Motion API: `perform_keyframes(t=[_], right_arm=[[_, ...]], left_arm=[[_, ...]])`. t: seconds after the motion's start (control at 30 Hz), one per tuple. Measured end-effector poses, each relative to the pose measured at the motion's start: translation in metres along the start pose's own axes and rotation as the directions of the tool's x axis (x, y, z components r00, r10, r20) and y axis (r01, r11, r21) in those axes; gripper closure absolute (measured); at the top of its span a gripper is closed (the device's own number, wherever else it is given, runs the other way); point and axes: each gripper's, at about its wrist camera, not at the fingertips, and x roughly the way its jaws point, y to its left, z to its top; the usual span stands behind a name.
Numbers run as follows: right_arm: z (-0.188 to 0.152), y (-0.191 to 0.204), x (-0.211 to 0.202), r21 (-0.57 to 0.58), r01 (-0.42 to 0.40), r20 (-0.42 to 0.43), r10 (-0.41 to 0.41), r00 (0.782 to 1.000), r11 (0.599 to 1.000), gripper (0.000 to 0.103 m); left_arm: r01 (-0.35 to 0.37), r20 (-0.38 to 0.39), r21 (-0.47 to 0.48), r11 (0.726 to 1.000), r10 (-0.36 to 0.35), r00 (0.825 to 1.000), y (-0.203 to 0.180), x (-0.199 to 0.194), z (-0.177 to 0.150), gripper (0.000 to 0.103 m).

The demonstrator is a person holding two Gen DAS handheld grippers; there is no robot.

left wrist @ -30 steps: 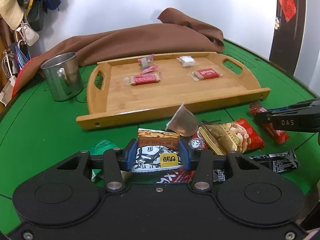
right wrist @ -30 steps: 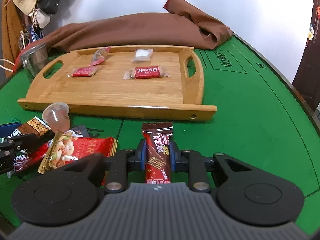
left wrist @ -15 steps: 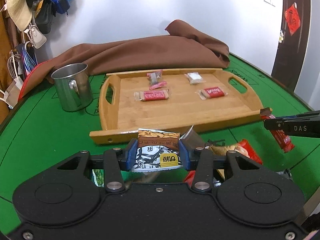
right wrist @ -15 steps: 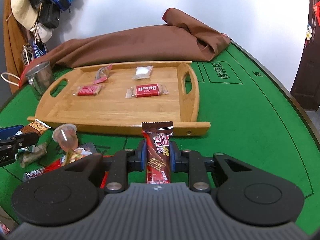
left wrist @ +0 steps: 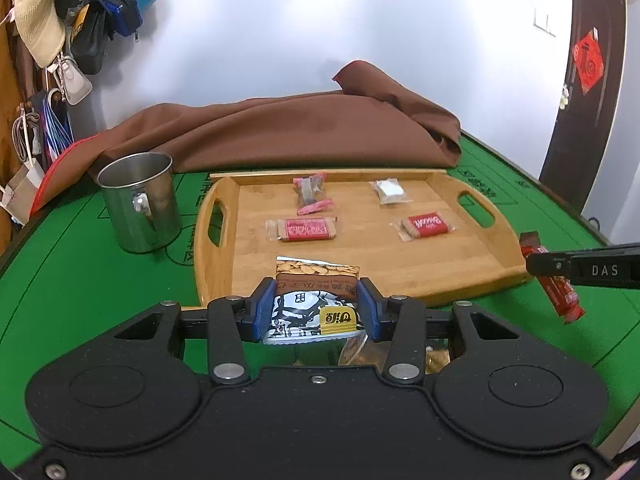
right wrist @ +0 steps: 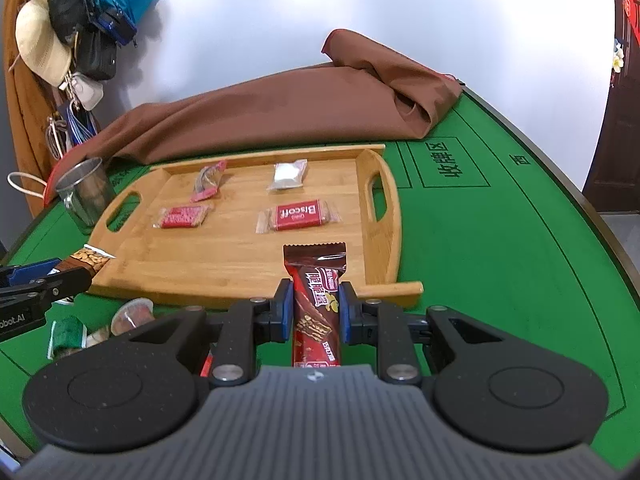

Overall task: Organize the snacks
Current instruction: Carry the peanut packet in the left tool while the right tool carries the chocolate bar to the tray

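Note:
My left gripper (left wrist: 316,306) is shut on a nut snack packet (left wrist: 316,280) with almonds printed on its top, held in the air in front of the near rim of the wooden tray (left wrist: 440,292). My right gripper (right wrist: 314,308) is shut on a red-brown wafer bar (right wrist: 314,280), lifted before the tray's (right wrist: 248,292) near right corner. On the tray lie two red Biscoff packs (right wrist: 298,214) (right wrist: 182,216), a pink-striped sweet (right wrist: 206,186) and a clear white packet (right wrist: 288,174). The right gripper with the bar (left wrist: 554,292) shows at the left view's right edge.
A steel mug (left wrist: 138,200) stands left of the tray. A brown cloth (left wrist: 300,132) is heaped behind it. Loose snacks, a jelly cup (right wrist: 134,314) and a green packet (right wrist: 66,334), lie on the green table (right wrist: 500,260) by the near left. Bags and hats (right wrist: 60,32) hang at far left.
Both grippers have risen with their snacks, away from the loose pile, which has dropped out of the left view. The tray sits lower and nearer the centre in both views.

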Motion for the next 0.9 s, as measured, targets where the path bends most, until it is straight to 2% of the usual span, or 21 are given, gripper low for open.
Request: perform_keyframes(t=[0.43, 0.67, 0.9], right_arm=[[0.036, 0.001, 0.020, 0.022, 0.001, -0.015, 0.000, 1.000, 1.000, 0.076], [0.055, 0.002, 0.043, 0.026, 0.029, -0.035, -0.028, 0.999, 0.999, 0.076], [0.065, -0.001, 0.075, 0.045, 0.054, -0.093, -0.050, 0.994, 0.998, 0.076]], left_arm=[[-0.013, 0.001, -0.030, 0.999, 0.013, 1.000, 0.000, 0.028, 0.034, 0.062], [-0.021, -0.026, -0.049, 0.999, 0.020, 0.999, 0.000, 0.056, 0.050, 0.062], [-0.036, -0.065, -0.060, 0.998, 0.032, 0.997, 0.000, 0.087, 0.055, 0.062]])
